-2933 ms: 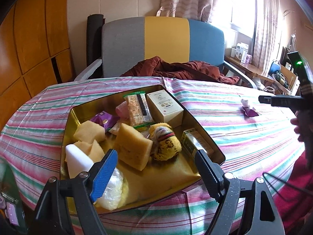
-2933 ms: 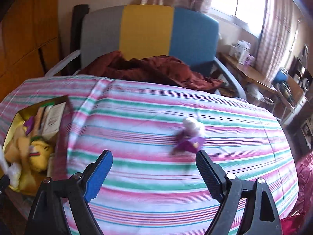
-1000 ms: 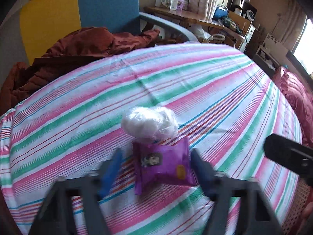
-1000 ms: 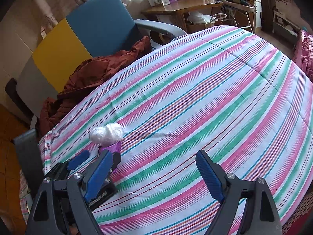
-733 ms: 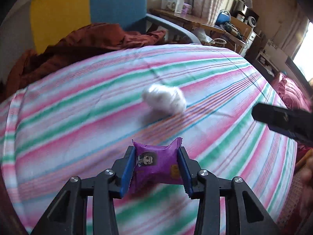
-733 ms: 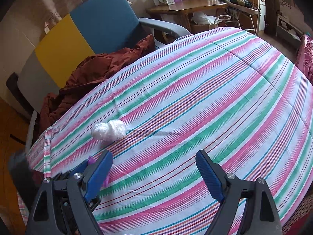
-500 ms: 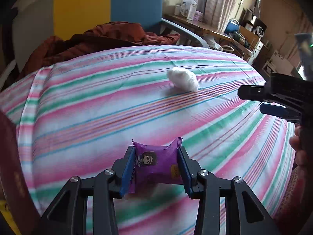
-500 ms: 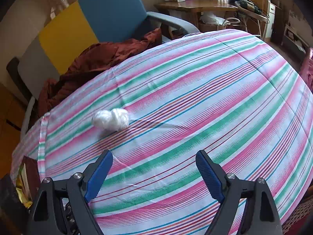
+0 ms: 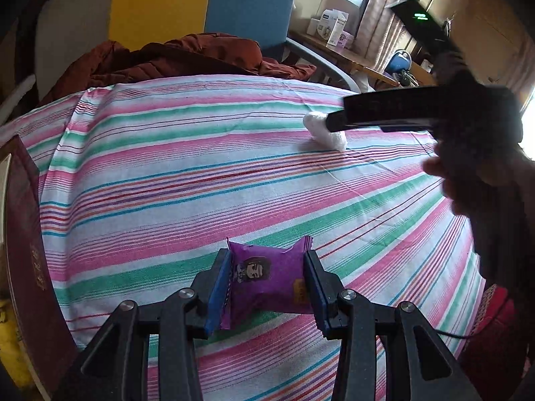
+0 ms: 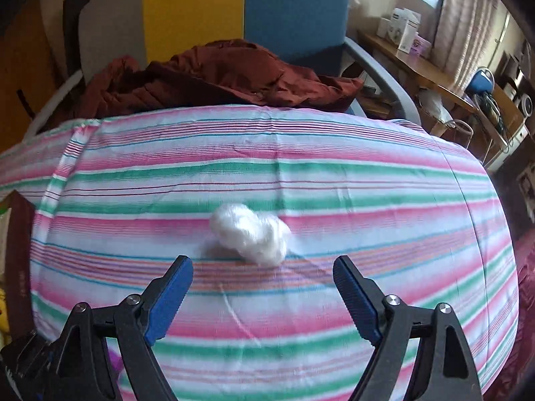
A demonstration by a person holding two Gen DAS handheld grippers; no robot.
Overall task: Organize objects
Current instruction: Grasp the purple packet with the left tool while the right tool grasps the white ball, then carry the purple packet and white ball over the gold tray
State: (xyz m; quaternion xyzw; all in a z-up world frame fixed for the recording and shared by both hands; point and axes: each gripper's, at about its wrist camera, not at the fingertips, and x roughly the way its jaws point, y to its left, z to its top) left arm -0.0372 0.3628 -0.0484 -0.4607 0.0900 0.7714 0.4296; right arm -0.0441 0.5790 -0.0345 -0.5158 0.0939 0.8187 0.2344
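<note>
Purple foil snack packet (image 9: 267, 284) is sitting clamped between the blue pads of the left gripper (image 9: 267, 287), held above the pink, green and white striped tablecloth (image 9: 187, 180). The right gripper (image 10: 262, 282) is standing with its jaws spread wide and nothing between them, just short of the white crinkled plastic wad (image 10: 250, 233) lying on the cloth. Only the left wrist view is showing the packet's printed face and the right gripper's dark body reaching over the wad. Only the right wrist view is showing the wad whole. Half a second ago the wad was lying farther from the right gripper; the left gripper is still gripping the packet.
</note>
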